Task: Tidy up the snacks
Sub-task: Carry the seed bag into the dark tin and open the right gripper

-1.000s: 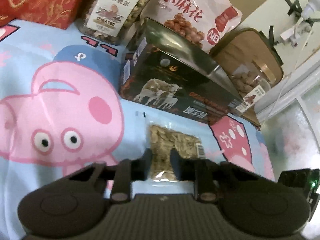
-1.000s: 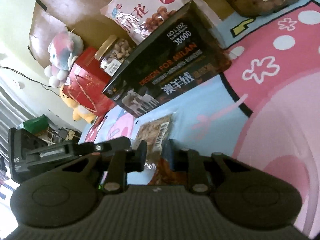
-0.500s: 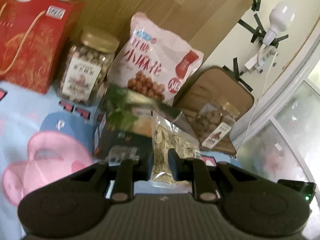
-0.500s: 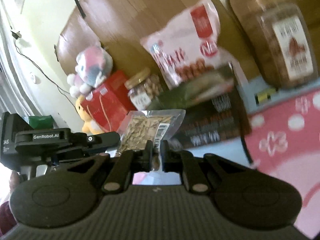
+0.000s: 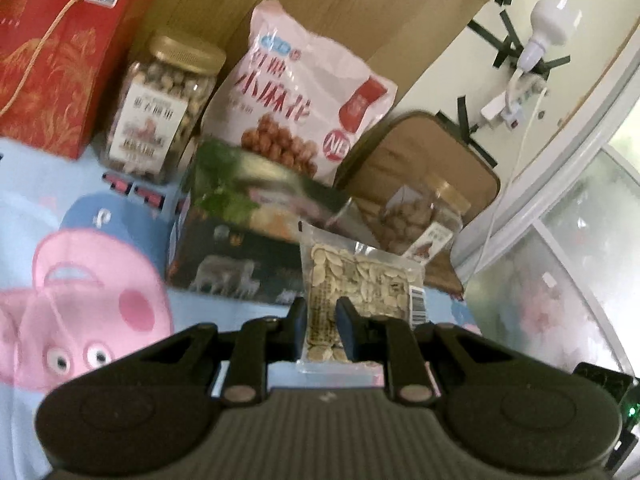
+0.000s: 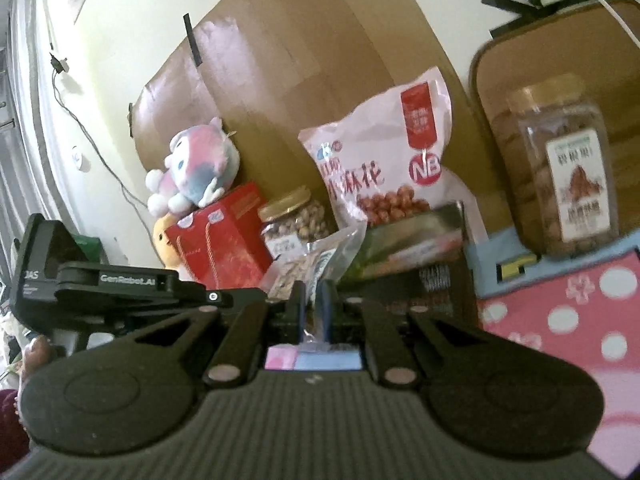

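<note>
A second ago the clear plastic packet of pale flat seeds point(image 5: 356, 292) lay flat on the cartoon pig-print blue cloth point(image 5: 80, 280) in front of the dark rectangular box printed with sheep point(image 5: 240, 252); now it is off the cloth and held in the air, standing nearly upright, with both grippers pinched on it. The left gripper point(image 5: 322, 320) has its jaws drawn narrow on the packet's lower left part, at about 6 o'clock in the left wrist view. The right gripper point(image 6: 313, 308) is nipped close on what looks like the same packet's edge, though that view is blurred and shows little of the pinch. I judge the pick-up done and the carry begun, so what remains is choosing a spot among the snacks ranged at the back. In the left wrist view the packet's longer side looks to run across, from about 9 to 3 o'clock, its barcode edge at 3 o'clock and its sealed top towards 12. Beyond it, at 12 o'clock, stands the pink-and-white snack bag with red lettering point(image 5: 304, 108); at 10 o'clock the clear jar of nuts with a gold lid point(image 5: 160, 108); at 2 o'clock a second clear nut jar point(image 5: 420, 220), standing before a tan pad.
</note>
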`<state>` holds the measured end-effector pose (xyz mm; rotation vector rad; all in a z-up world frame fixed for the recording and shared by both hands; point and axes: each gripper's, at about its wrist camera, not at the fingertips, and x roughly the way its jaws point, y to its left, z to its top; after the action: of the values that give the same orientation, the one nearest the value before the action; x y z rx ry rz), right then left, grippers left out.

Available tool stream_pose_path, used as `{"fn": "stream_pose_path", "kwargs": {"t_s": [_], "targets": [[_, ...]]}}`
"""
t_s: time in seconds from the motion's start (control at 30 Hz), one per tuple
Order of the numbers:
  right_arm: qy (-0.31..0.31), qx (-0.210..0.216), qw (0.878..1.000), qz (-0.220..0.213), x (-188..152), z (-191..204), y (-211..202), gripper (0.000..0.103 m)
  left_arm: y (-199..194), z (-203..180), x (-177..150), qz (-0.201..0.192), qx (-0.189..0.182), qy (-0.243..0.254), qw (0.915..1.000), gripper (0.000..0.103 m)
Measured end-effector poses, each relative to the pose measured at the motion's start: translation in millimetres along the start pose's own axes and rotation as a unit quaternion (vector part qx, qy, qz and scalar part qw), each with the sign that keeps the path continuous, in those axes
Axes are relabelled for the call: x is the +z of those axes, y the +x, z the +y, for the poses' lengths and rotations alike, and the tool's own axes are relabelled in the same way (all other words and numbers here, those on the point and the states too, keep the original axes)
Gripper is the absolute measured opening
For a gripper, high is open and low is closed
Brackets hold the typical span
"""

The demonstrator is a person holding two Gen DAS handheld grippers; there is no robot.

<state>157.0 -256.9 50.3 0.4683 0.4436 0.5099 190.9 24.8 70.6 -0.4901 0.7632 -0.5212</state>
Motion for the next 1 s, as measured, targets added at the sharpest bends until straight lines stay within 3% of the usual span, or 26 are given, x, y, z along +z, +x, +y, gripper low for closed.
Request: {"fn": "stream_pose_path", "kwargs": {"t_s": [0.2,0.57,0.77,1.0], "targets": [[0.004,-0.009,1.000,0.012,-13,5,-11,0.011,-11,-8,-17,0.001,0.009,0.011,0.9999,0.016],[-0.021,-0.012,0.999,-0.027,-8,23,-36,0.011,-25,-33,-13,-0.019,0.001,0.043,0.9989,0.016],[-0.027,-0.023,0.999,-0.042,11,10,-23,0.011,0,-45,17,-0.023,0.005,0.069,0.9974,0.016],[-0.041,-0.049,0.997,-0.050,40,-25,16,0.011,59,-41,58,-0.011,0.022,0.071,0.9972,0.017]]}}
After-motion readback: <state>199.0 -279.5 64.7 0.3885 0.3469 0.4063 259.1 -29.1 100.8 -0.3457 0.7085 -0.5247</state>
